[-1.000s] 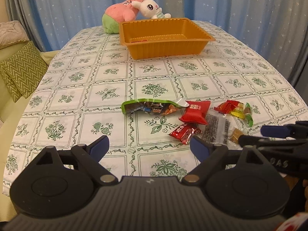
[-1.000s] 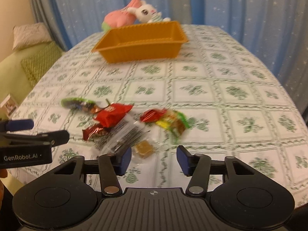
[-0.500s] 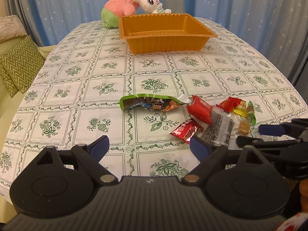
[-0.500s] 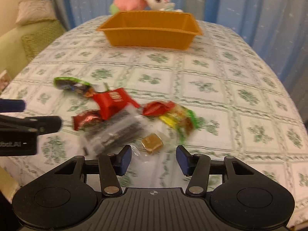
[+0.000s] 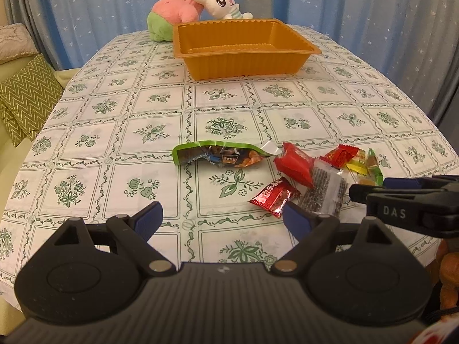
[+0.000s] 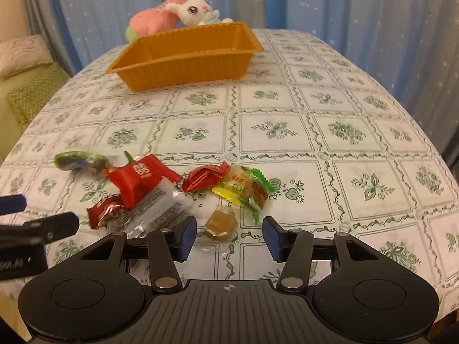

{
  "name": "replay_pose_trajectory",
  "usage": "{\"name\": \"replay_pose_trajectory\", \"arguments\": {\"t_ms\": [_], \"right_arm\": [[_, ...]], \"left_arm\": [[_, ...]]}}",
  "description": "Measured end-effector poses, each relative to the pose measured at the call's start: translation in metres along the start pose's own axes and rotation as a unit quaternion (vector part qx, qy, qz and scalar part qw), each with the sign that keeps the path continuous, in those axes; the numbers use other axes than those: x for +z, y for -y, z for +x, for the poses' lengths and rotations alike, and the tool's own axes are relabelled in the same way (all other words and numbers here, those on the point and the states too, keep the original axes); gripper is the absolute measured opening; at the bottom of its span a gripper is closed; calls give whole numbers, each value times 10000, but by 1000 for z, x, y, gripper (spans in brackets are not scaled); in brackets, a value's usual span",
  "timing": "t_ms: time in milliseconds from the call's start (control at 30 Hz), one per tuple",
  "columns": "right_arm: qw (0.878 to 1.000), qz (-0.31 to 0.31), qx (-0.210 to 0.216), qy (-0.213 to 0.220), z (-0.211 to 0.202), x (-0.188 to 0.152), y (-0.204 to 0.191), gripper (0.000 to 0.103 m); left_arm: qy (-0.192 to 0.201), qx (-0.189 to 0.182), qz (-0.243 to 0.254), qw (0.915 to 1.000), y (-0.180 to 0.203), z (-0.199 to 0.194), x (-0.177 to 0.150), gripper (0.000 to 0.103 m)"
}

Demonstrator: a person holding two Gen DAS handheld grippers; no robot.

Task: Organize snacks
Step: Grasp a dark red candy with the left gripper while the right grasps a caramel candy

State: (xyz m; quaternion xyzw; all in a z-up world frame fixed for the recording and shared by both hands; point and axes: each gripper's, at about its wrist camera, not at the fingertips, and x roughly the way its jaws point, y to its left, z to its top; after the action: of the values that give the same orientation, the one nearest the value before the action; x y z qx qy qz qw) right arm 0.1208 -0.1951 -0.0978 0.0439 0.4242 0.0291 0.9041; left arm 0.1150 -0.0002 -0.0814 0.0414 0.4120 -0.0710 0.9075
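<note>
— Blue star-print curtains behind, a green-patterned tablecloth [image 6: 287, 86] under everything. What is the right gripper [image 6: 229, 236] after?

— I'd judge the small brown candy [image 6: 220, 225] in clear wrap. It lies on the cloth just in front of the parted fingers, roughly in line with the gap, untouched. From the orange tray [image 6: 186, 57] it is well apart, at the near end of the table.

— How will it handle?

— Light, and probably firm inside a slick, crinkly wrapper. I'd close across the solid block, not the loose twisted ends, which would likely slip out.

— And around it?

— Just beyond the candy lies a clear packet of dark strips [image 6: 160, 209], with a red pouch [image 6: 140, 177] partly on it, a crumpled red wrapper [image 6: 205, 177] and yellow-green sweets [image 6: 243, 189] alongside, and a green foil bag [image 5: 218, 154] farthest left. All soft and flat; edges are the likely places to pinch.

— The left gripper [image 5: 222, 218]?

— Spread wide, holding nothing, hovering over bare cloth near a small red foil packet [image 5: 274, 196]. Past the tray sit a pink plush [image 5: 175, 11] and a white rabbit toy [image 5: 221, 3].
</note>
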Motion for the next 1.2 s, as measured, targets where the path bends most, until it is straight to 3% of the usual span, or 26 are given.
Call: {"name": "replay_pose_trajectory", "arguments": {"t_ms": [100,233,400,533,600,867,967,1067,1200], "right_arm": [[10000,-71,-10,-17,2,0,-4,49],[9996,-276,-82,17,1,-4,-6,28],[9996,-292,-57,21,-3,-7,1,22],[9996,-264,-45,14,-8,-9,6,22],[9997,-231,-30,-3,-10,-10,8,22],[9996,-285,-21,-9,-9,-11,7,22],[9994,-339,-32,-5,-8,-11,6,22],[9995,-321,-34,-3,-8,-11,7,22],[9994,-334,-47,6,-7,-11,7,22]], "left_arm": [[-26,-27,34,10000,1,3,-1,89],[19,-208,241,9995,5,6,-1,89],[-10,-506,664,9965,13,16,1,80],[-34,-631,947,9935,16,26,9,72],[-79,-712,1081,9916,17,31,13,60],[-323,-1086,1658,9796,32,48,20,38],[-319,-1118,1657,9793,33,49,20,35],[-334,-1142,1609,9798,35,47,18,24],[-299,-954,1540,9830,38,41,12,22]]}}
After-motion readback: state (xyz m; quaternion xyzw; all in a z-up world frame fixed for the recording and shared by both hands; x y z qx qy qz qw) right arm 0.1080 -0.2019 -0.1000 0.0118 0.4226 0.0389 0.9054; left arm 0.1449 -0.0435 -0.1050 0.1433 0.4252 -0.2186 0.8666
